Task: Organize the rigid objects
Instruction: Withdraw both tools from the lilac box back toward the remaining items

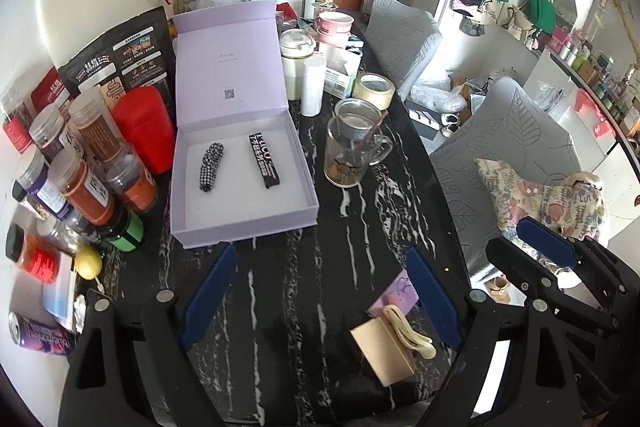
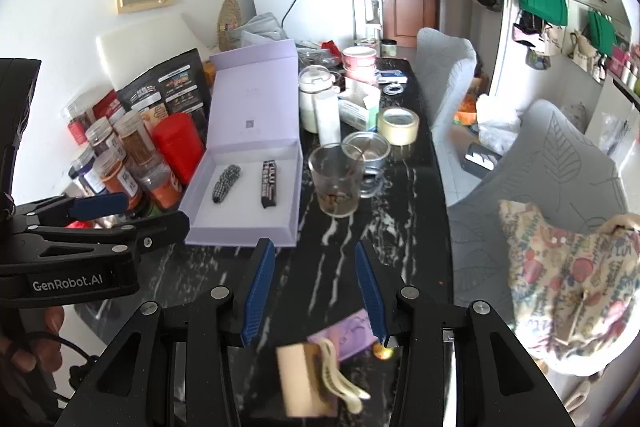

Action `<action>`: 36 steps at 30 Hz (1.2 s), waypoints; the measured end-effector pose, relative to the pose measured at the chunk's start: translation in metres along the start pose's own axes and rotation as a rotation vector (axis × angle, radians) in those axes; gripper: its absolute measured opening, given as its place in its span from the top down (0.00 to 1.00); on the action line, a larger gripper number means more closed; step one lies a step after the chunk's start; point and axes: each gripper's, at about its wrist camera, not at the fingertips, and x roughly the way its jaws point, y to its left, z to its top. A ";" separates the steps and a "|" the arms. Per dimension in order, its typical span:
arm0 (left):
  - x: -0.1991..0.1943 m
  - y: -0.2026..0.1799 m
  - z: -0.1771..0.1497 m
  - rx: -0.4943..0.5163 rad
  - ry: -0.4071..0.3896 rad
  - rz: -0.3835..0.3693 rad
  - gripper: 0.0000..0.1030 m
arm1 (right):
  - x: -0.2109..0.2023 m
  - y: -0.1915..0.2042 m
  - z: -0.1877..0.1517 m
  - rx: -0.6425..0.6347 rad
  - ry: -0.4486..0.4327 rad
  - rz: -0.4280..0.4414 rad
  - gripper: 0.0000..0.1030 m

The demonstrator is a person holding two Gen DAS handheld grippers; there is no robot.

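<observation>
An open lilac gift box [image 1: 240,223] [image 2: 244,231] lies on the black marble table, its lid standing up behind. Inside lie a houndstooth hair clip [image 1: 211,165] [image 2: 227,182] and a black lettered bar clip [image 1: 264,159] [image 2: 270,183]. Near the table's front edge a cream hair clip [image 1: 404,327] [image 2: 340,375] rests on a beige card [image 1: 384,355] [image 2: 300,383], beside a purple card [image 1: 394,293] [image 2: 352,333]. My left gripper [image 1: 320,295] [image 2: 100,211] hovers open and empty in front of the box. My right gripper [image 2: 316,291] [image 1: 532,255] stands partly open above the cards, holding nothing.
Spice jars [image 1: 86,187] and a red canister [image 1: 146,127] crowd the left of the box. A glass mug [image 1: 352,151] [image 2: 336,183], tape roll [image 1: 374,89] and white jars stand behind right. Grey chairs [image 1: 508,143] and a patterned bag [image 2: 568,287] flank the table's right edge.
</observation>
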 end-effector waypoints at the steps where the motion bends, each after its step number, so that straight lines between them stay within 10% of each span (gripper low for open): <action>1: -0.001 -0.005 -0.004 -0.004 0.000 -0.002 0.15 | -0.003 -0.003 -0.002 -0.002 0.000 0.002 0.59; 36: 0.064 -0.059 -0.102 -0.131 0.233 0.010 0.15 | 0.009 -0.083 -0.099 0.071 0.167 0.016 0.52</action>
